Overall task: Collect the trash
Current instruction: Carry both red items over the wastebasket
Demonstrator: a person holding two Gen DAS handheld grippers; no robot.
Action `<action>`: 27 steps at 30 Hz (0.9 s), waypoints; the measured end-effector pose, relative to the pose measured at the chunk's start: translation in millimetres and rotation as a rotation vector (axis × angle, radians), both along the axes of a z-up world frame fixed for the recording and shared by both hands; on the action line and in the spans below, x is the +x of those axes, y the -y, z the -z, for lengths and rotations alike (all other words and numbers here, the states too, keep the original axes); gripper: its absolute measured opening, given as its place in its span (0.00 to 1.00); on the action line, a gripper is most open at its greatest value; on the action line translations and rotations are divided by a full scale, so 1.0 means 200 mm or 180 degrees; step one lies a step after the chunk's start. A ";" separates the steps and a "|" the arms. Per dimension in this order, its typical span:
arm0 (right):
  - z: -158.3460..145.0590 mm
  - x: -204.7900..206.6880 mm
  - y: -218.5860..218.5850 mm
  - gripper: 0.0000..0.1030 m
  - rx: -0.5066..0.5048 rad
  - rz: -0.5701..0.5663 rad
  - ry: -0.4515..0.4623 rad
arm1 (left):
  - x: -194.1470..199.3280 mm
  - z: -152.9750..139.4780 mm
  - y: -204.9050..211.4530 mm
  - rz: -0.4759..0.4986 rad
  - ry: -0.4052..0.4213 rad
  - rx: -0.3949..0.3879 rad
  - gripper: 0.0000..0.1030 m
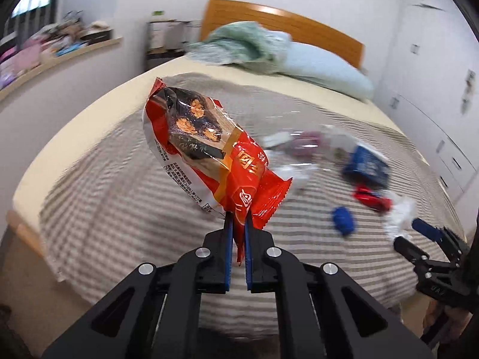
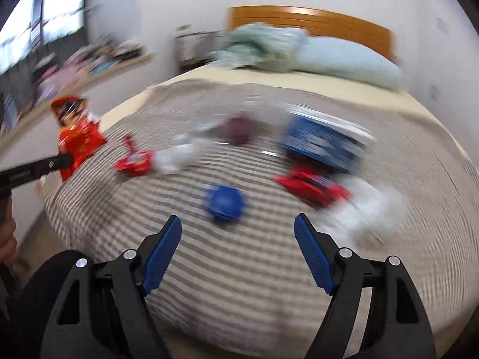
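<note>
Blue pads of the left gripper [image 1: 238,224] pinch the bottom edge of a red snack bag [image 1: 206,152], which stands up at mid-frame in the left wrist view, clear of the striped blanket [image 1: 125,197]. Lower down in the right wrist view, the right gripper [image 2: 238,230] gapes wide (nothing between its pads). Beyond it lie a blue lump [image 2: 224,203], red wrappers [image 2: 311,187] and a blue box [image 2: 323,146], all blurred. Pillows [image 2: 344,61] sit at upper right.

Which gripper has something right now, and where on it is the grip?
The left gripper is shut on the red snack wrapper, pinching its crimped end seam. The right gripper is open and holds nothing.
</note>
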State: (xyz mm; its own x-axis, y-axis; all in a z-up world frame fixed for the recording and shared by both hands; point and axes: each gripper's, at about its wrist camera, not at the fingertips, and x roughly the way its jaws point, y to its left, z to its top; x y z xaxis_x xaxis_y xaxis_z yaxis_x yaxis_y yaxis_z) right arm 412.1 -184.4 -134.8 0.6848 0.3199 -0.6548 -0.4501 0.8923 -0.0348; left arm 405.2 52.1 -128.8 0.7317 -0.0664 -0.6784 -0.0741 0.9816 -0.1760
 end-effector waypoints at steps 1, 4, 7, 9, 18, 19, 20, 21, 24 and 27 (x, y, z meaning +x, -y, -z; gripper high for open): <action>0.02 0.03 -0.10 0.73 -0.0106 -0.0194 0.0020 | 0.00 0.01 -0.05 -0.0056 -0.0014 0.0018 0.04; 0.10 0.12 -0.45 0.73 -0.0419 -0.0706 0.0120 | -0.04 0.06 -0.24 -0.0257 -0.0015 0.0029 0.04; 0.21 0.21 -0.74 0.73 -0.0725 -0.0931 0.0194 | -0.03 0.12 -0.38 -0.0374 -0.0076 -0.0040 0.04; 0.29 0.27 -0.94 0.73 -0.1036 -0.1065 0.0239 | -0.04 0.14 -0.44 -0.0434 -0.0148 -0.0053 0.04; 0.11 0.42 -1.01 0.08 -0.0697 -0.0780 0.0138 | -0.13 0.10 -0.56 -0.0477 -0.0059 -0.0178 0.04; 0.02 0.39 -0.94 0.07 -0.0558 -0.0741 0.0190 | -0.13 0.08 -0.54 -0.0428 -0.0022 -0.0201 0.04; -0.05 0.37 -0.88 0.06 -0.0443 -0.0703 0.0234 | -0.13 0.06 -0.51 -0.0371 0.0011 -0.0222 0.04; -0.13 0.33 -0.78 0.06 -0.0329 -0.0624 0.0297 | -0.13 0.04 -0.48 -0.0314 0.0042 -0.0237 0.04; -0.30 0.23 -0.53 0.06 -0.0202 -0.0377 0.0398 | -0.14 -0.02 -0.35 -0.0081 0.0180 -0.0228 0.04; -0.39 0.13 -0.26 0.06 -0.0263 -0.0059 0.0473 | -0.16 -0.09 -0.19 0.0171 0.0315 -0.0192 0.04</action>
